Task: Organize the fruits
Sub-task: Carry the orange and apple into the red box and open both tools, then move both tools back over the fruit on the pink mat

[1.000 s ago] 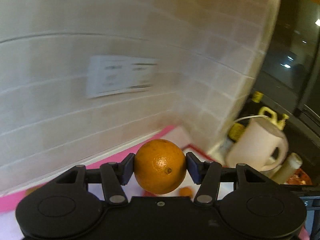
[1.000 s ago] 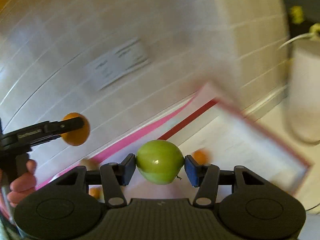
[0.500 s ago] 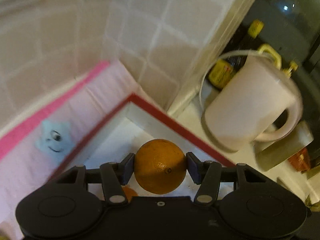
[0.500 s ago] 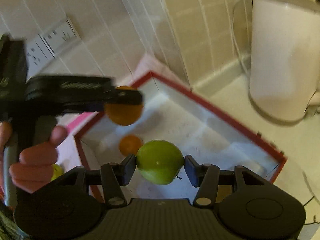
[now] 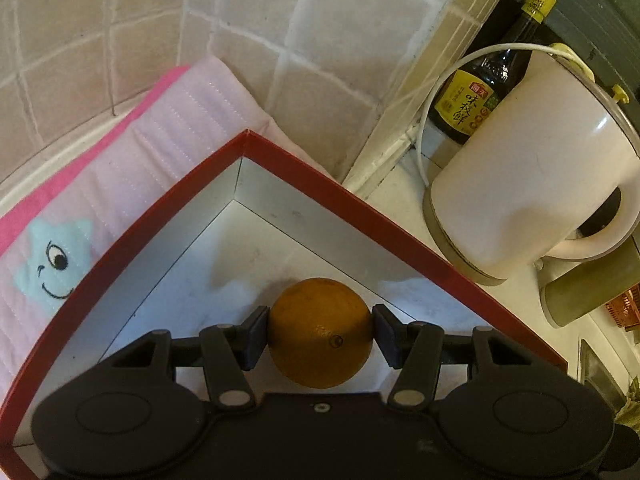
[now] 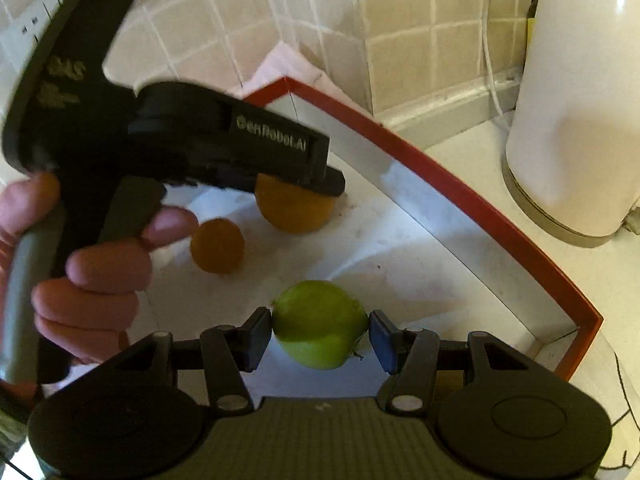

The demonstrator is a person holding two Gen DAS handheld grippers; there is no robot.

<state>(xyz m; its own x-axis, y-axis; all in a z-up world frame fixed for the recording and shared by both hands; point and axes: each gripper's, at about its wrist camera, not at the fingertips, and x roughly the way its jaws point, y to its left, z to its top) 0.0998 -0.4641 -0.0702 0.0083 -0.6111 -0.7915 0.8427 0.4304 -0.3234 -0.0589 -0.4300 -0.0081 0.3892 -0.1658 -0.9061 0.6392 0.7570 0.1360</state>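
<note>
My left gripper [image 5: 320,332] is shut on an orange [image 5: 320,330] and holds it low inside a red-rimmed box [image 5: 352,196] with a silver lining. The same orange [image 6: 294,212] shows under the left gripper in the right wrist view. My right gripper [image 6: 320,334] is shut on a green apple [image 6: 320,322] over the box's near part, inside its red rim [image 6: 472,196]. A smaller orange [image 6: 217,245] lies on the box floor, left of the apple.
A white electric kettle [image 5: 532,176] stands right of the box, with a dark sauce bottle [image 5: 480,92] behind it. A pink quilted mat [image 5: 132,152] lies under the box against the tiled wall [image 5: 248,12]. A roll [image 5: 588,292] lies by the kettle.
Both grippers swung down from facing the wall and came over the box. The left one has lowered its orange close to the box floor; the right one holds the apple nearer the box.
</note>
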